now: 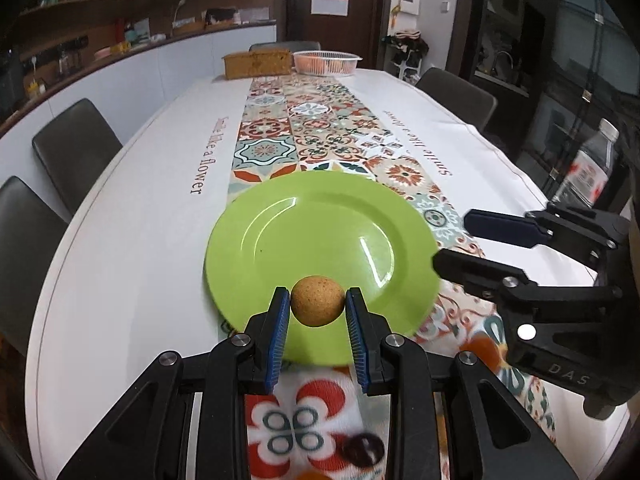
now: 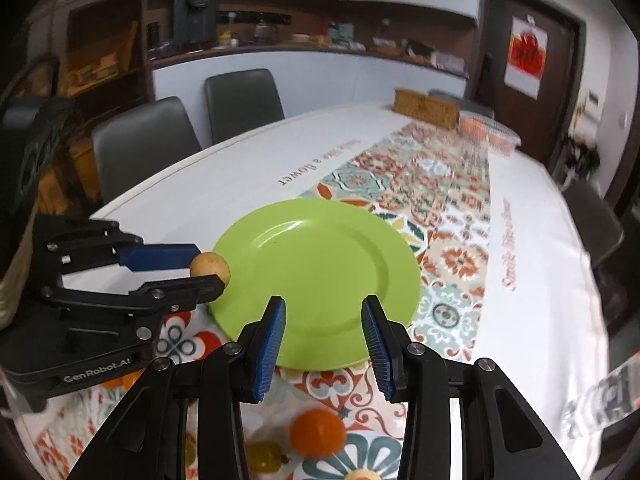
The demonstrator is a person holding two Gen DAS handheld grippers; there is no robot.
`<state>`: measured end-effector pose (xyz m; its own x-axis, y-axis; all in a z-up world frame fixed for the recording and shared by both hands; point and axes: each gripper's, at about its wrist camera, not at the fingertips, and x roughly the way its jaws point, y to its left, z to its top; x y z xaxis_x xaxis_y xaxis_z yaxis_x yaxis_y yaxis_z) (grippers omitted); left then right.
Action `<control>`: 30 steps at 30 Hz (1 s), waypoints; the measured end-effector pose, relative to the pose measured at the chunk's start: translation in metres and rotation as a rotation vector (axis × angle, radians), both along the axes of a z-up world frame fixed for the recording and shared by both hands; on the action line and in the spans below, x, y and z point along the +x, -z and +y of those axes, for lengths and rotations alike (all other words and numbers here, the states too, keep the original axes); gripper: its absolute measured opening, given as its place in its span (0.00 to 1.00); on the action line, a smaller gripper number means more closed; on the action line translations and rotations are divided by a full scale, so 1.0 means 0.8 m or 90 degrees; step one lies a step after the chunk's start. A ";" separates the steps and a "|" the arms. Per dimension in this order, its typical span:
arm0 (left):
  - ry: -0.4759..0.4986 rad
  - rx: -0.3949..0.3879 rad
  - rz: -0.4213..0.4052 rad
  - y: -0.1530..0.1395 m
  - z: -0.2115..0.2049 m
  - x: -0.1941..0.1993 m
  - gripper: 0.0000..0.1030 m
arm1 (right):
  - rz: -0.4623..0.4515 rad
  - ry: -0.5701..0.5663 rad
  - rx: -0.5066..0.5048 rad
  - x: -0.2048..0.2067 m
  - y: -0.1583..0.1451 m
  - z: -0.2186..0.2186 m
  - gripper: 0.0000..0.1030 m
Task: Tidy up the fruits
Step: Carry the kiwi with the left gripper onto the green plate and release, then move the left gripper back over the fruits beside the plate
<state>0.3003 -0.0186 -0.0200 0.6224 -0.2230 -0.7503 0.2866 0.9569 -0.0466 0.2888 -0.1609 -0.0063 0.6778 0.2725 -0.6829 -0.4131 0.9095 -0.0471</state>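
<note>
A small round tan fruit is pinched between the blue pads of my left gripper, which is shut on it just above the near rim of an empty green plate. In the right wrist view the same fruit hangs at the plate's left edge in the left gripper. My right gripper stands open over the plate's near rim with nothing between its pads; it also shows as the right gripper beside the plate. An orange fruit and a yellow fruit lie on the runner below it.
A patterned runner crosses the white tablecloth. At the far end stand a brown box and a clear plastic tub. A water bottle stands at the right edge. A dark fruit lies close by. Grey chairs line the table.
</note>
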 end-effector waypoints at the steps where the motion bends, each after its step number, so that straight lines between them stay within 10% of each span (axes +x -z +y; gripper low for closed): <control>1: 0.000 -0.001 0.007 0.002 0.000 0.006 0.28 | 0.001 0.006 0.000 0.004 0.002 -0.003 0.40; 18: -0.019 0.009 -0.051 -0.040 -0.002 -0.041 0.68 | 0.030 0.030 0.026 -0.011 0.001 -0.022 0.41; 30: -0.054 0.023 -0.129 -0.077 0.011 -0.146 0.86 | -0.046 0.042 0.037 -0.100 -0.037 -0.030 0.66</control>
<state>0.1836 -0.0101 0.0416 0.7762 -0.1395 -0.6149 0.2055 0.9779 0.0377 0.2089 -0.1845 0.0231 0.7423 0.2638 -0.6159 -0.3498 0.9366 -0.0203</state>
